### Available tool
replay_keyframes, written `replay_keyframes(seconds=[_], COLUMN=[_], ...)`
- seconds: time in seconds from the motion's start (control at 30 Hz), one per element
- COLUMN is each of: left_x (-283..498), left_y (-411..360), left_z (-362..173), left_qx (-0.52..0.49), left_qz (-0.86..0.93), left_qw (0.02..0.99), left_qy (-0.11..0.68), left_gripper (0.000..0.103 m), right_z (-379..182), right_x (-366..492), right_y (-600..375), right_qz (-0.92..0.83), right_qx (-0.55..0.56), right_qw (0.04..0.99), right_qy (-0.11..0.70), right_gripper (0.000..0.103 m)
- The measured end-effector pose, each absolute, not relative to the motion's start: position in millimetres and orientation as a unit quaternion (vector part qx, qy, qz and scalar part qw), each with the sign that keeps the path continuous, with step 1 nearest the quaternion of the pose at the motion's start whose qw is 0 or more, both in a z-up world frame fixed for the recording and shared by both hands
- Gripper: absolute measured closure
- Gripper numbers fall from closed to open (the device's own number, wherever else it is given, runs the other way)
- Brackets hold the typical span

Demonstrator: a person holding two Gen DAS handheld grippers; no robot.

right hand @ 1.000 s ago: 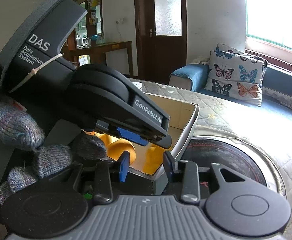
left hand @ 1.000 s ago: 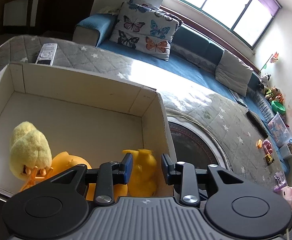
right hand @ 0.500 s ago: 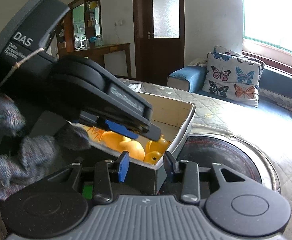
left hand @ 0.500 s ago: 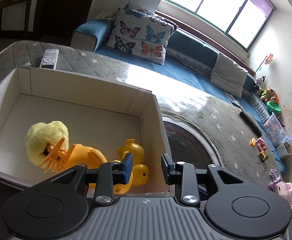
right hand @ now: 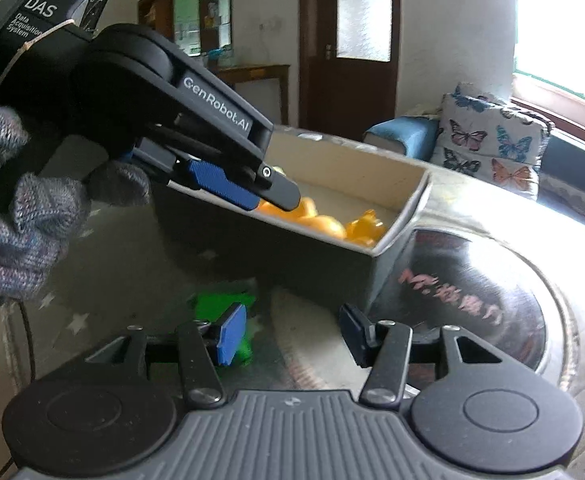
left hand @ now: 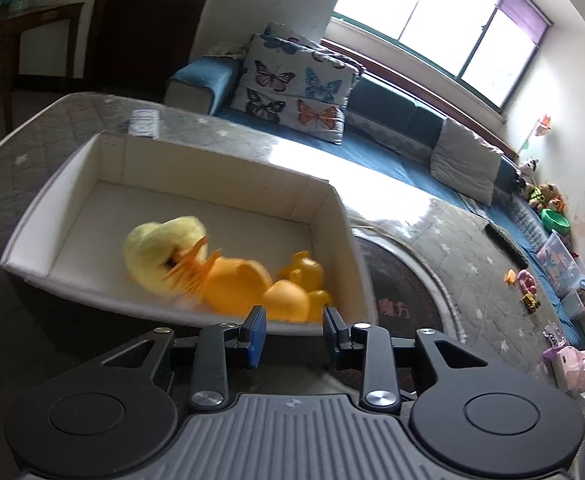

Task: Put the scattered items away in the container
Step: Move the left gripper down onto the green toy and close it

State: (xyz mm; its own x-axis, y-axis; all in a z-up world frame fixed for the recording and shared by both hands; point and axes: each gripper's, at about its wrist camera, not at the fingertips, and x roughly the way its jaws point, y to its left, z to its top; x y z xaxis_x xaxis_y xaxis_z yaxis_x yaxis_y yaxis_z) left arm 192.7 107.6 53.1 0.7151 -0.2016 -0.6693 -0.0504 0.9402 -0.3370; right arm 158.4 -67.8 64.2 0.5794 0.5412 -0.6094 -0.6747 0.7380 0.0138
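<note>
Left claw (left hand: 294, 334) open, quilted table (left hand: 472, 240), sofa (left hand: 392, 148)

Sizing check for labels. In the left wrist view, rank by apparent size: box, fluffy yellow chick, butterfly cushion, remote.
1. box
2. butterfly cushion
3. fluffy yellow chick, blurred and nearer the camera, so its gap to the cushion is unsure
4. remote

A grey quilted cover with white stars (left hand: 464, 240) spreads over the surface. On it rest an open cream cardboard box (left hand: 196, 168) on the left, a white remote control (left hand: 144, 122) just beyond its far wall, and a blurred green object (right hand: 220, 304) (shape unclear) near the box's near side.
</note>
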Motion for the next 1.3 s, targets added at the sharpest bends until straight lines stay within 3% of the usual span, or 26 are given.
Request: replay_keyframes(seconds=[1.07,1.3], left_x=[154,157], left_y=[139,139], left_z=[-1,-7], left_qx=[-0.234,-0.246], left_qz=[-0.023,-0.031], left_qw=[0.880,0.875], left_qy=[0.411,0.415], left_gripper=[0.069,0.069], right_z=[34,30], right_x=[140,141], right_y=[-21,-19], right_qz=[0.364,0.365], right_qx=[-0.126,-0.127], right_qw=[0.864,0.862], right_qy=[0.324,0.328], right_gripper=[0.050,0.056])
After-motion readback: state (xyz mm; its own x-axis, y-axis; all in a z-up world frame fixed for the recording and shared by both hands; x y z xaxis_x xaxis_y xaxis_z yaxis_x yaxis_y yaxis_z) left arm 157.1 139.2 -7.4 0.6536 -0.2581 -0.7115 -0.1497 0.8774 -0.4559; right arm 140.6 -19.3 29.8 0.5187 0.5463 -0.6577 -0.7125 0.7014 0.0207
